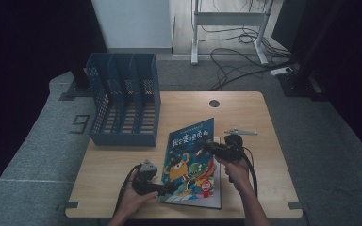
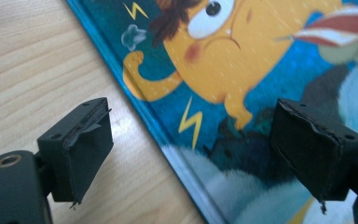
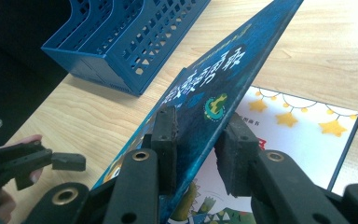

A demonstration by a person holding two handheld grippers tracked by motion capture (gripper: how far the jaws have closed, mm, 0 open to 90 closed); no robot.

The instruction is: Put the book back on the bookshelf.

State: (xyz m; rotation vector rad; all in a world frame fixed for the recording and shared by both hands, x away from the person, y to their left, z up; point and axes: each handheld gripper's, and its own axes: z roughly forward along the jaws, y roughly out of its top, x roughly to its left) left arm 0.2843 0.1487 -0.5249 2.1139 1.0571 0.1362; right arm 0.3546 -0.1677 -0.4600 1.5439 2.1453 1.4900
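Book cover [image 3: 223, 79] lifted in right gripper [image 3: 198, 140] jaws; left gripper [image 2: 191, 154] jaws wide open.

book [image 1: 193, 160] on table [image 1: 264, 188], file rack [image 1: 125, 101] behind-left

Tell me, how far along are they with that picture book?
Early on. The right gripper has pinched the front cover of the picture book and lifted it, showing the starry page beneath. The left gripper hovers open at the book's left edge. The blue file rack stands empty, perhaps the book's destination.
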